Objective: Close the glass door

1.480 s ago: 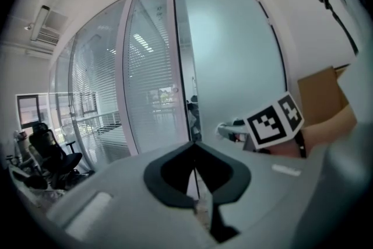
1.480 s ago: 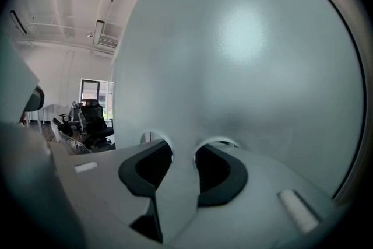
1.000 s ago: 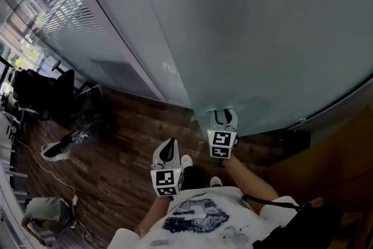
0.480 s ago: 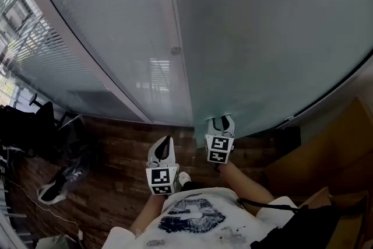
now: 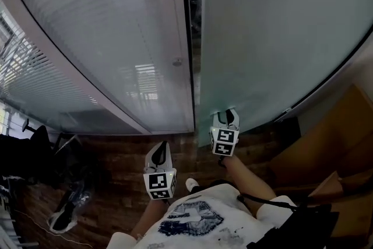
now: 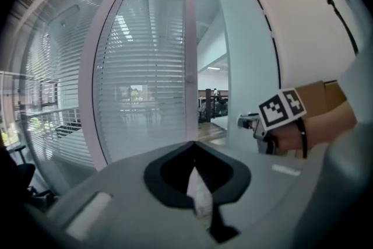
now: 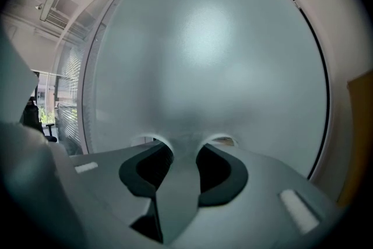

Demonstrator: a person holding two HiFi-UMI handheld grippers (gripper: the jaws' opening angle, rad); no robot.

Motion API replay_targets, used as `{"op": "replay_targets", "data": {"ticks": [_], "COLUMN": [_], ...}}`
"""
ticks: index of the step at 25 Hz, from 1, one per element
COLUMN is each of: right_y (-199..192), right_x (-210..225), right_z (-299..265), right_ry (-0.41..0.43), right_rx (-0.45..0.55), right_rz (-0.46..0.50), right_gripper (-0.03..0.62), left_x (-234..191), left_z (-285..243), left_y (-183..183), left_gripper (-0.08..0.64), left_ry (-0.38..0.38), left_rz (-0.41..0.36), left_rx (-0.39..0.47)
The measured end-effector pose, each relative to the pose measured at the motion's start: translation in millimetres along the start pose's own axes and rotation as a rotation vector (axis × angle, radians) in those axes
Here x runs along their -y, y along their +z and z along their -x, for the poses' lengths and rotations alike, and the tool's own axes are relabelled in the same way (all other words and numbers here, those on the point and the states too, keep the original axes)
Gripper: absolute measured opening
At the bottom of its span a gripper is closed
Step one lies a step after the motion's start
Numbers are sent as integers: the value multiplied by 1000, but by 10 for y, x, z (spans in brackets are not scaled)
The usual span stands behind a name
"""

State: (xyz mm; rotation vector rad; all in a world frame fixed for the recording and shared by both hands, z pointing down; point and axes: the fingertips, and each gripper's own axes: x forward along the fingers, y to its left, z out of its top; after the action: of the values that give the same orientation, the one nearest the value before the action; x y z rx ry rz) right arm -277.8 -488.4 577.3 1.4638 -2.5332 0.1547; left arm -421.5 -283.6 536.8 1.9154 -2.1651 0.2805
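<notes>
Looking down in the head view: one frosted glass door [image 5: 280, 38] fills the right half. It stands upright with its long axis vertical and its free edge turned left toward a white frame post [image 5: 179, 20]. One narrow dark gap [image 5: 194, 3] lies between edge and post, so the door is ajar. Left of the post is one fixed glass panel with blinds [image 5: 99, 44], and one small round fitting [image 5: 177, 61] sits on the post. Below is the wooden floor [image 5: 116, 151], with one black office chair [image 5: 35, 148] at far left and one cardboard box [image 5: 326, 148] at right, close to the door's foot. Two grippers, one marker cube each. Tips of the right gripper [image 5: 228, 115] are at the door's face, low down, just right of the free edge. Nearer the person, the left gripper [image 5: 161, 147] hangs apart from the glass, in front of the post's foot. Left gripper view: jaws pressed together, nothing between them. An office room [image 6: 213, 103] shows through the gap, and the right gripper is against the pane at right. Right gripper view: jaws spread, clamping nothing, frosted pane filling the field straight ahead. The tips are at its surface, but actual contact is not certain.
</notes>
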Motion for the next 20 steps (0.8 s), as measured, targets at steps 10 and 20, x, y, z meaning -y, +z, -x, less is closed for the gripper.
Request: {"op": "replay_targets", "data": {"ticks": [10,20], "right_y": [92,149], "right_x": [24,57], "right_z": [-315,-598], "right_ry": [-35,-69], "right_rx": [-5,6], "right_rz": [-2,-10], "right_gripper": [123,123], "left_x": [-121,-390], "left_z": [-157,-432], "left_y": [-84,-14], "left_gripper": [3,3], "left_ry": [-64,-54], "left_rz": [3,-4], "left_rx": [-17,-26]}}
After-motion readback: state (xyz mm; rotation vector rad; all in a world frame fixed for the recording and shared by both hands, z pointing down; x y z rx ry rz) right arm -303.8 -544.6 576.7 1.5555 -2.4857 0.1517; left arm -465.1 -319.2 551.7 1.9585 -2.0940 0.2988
